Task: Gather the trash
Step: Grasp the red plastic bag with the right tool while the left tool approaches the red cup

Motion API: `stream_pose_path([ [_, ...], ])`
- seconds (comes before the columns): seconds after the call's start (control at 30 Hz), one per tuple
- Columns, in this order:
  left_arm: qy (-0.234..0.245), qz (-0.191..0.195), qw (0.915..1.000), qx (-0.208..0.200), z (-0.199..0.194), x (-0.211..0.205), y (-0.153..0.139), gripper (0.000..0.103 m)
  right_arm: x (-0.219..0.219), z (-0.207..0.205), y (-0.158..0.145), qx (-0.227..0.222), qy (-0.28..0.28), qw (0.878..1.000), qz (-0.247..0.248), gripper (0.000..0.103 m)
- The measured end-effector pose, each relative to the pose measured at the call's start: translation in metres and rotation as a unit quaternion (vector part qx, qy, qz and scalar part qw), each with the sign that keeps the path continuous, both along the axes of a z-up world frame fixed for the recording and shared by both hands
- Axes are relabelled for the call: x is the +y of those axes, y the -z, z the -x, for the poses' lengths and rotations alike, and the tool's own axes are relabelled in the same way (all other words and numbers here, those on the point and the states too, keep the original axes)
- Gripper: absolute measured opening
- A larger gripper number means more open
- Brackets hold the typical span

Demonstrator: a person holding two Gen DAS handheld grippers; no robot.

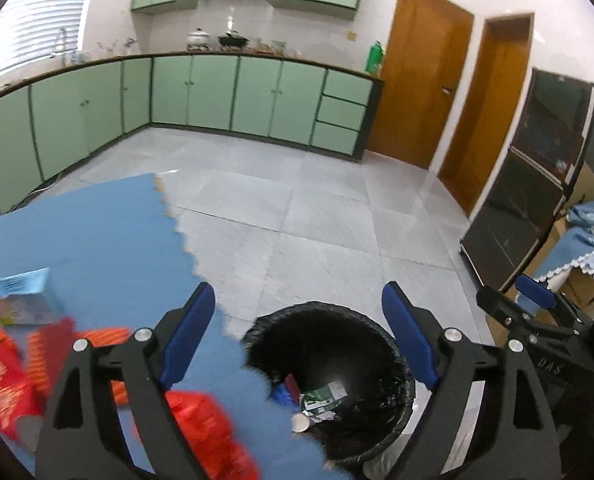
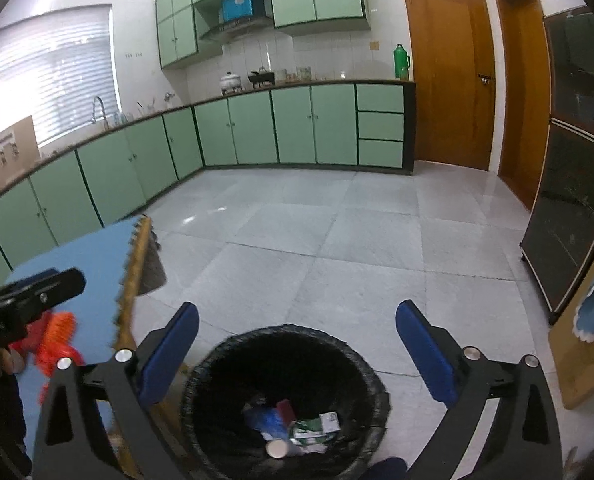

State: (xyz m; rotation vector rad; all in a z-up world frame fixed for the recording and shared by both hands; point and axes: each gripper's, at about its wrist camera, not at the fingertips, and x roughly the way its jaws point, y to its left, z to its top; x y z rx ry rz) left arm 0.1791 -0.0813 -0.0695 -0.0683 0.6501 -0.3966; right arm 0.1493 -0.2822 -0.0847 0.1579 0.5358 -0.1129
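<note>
The left gripper (image 1: 297, 336) and right gripper (image 2: 297, 352) both gape empty above the black-lined bin (image 2: 217, 364) beside the mat's (image 1: 97, 224) jagged edge, so the red wrappers (image 1: 205, 428) near that edge risk being knocked floorward.

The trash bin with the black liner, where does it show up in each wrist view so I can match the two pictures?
Left wrist view: the trash bin sits bottom centre-right, between the open left claw fingers, beside the blue mat.
Right wrist view: the trash bin sits bottom centre, between the open right claw fingers.
Shared landmark: the white cup lying among the trash inside.
</note>
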Motion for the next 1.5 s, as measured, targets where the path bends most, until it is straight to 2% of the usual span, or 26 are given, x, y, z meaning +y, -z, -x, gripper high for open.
stream_pose_path([
  [0.3,-0.078,-0.015,0.9966,-0.020,0.047,0.088,-0.020,0.085,0.072,0.023,-0.010,-0.029,-0.035,0.999,-0.009,0.097],
  [0.57,-0.143,-0.036,0.9887,-0.027,0.074,0.154,-0.016,0.085,0.126,0.024,0.001,-0.026,-0.073,0.996,-0.044,0.097],
  [0.8,-0.173,-0.045,0.9835,-0.023,0.083,0.184,-0.004,0.085,0.176,0.022,0.014,-0.019,-0.105,0.994,0.021,0.097],
  [1.0,-0.188,-0.046,0.9811,-0.014,0.090,0.200,0.009,0.085,0.199,0.010,0.041,0.021,-0.105,0.994,0.025,0.097],
  [1.17,-0.197,-0.042,0.9795,-0.003,0.091,0.212,0.019,0.085,0.209,0.004,0.052,0.033,-0.112,0.993,0.036,0.096],
  [1.33,-0.202,-0.040,0.9786,0.002,0.090,0.221,0.026,0.085,0.216,-0.002,0.056,0.042,-0.119,0.991,0.040,0.090],
  [1.5,-0.203,-0.038,0.9784,0.007,0.090,0.227,0.029,0.085,0.220,-0.010,0.062,0.060,-0.124,0.990,0.033,0.080],
])
